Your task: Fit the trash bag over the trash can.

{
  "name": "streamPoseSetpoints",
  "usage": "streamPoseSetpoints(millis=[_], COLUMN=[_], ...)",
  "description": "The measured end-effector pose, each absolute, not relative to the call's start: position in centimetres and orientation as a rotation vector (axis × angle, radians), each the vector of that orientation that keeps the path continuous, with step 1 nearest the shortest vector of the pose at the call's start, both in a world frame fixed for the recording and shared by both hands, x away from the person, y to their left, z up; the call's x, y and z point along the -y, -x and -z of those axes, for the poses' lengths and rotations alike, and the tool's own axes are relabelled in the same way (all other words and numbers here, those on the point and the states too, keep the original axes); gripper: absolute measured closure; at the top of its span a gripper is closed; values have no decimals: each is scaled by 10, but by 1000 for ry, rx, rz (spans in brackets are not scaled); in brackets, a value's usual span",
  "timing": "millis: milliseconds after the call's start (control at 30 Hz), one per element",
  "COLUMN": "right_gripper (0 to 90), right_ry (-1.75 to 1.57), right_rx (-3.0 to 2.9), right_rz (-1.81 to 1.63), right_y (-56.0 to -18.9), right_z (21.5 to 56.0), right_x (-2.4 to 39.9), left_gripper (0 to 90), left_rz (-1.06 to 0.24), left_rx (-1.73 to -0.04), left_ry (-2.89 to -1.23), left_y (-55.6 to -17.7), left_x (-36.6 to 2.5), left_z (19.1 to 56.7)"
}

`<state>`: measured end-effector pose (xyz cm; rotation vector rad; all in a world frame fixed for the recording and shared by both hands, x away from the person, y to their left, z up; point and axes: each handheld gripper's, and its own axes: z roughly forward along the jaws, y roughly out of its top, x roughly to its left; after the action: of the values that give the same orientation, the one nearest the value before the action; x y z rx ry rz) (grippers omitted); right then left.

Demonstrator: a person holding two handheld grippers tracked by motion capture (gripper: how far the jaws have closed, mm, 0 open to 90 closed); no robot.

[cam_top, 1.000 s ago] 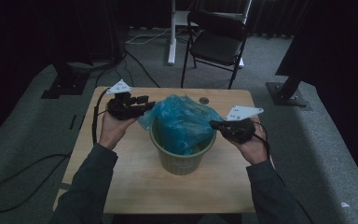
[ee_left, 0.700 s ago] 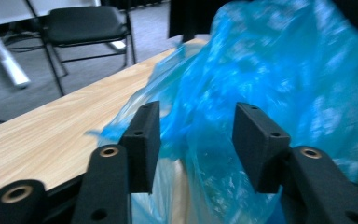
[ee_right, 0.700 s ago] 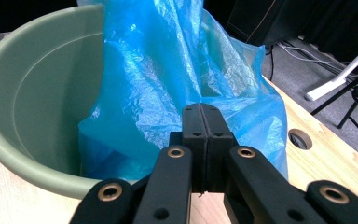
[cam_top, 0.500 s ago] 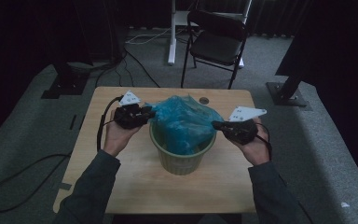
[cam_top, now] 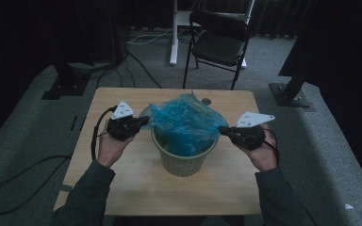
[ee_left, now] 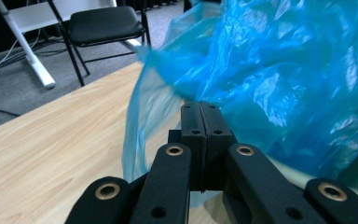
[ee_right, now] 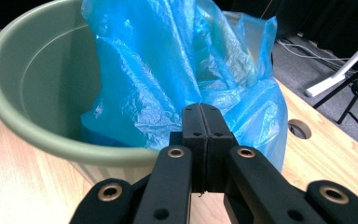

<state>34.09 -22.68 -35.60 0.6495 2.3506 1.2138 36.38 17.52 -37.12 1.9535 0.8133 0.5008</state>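
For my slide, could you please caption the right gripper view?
Right gripper shut on the blue plastic bag at the green bin rim.

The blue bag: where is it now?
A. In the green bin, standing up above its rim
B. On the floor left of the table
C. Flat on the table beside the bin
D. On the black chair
A: the blue bag sits inside the green bin and rises crumpled above its rim.

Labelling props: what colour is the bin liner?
Translucent blue bag, clearest in the right gripper view.
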Motion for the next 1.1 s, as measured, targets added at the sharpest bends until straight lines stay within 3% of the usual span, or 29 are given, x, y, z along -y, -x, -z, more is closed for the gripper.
streamPoseSetpoints(millis=[1100], right_gripper=[898], right_ry=[-600], right_rx=[-2499], right_rz=[-1235], right_y=[-317], right_z=[381], right_x=[229], left_gripper=[893], left_rz=[-374], left_rx=[-792], left_ry=[-1960], left_y=[-339], left_x=[-167], left_z=[405])
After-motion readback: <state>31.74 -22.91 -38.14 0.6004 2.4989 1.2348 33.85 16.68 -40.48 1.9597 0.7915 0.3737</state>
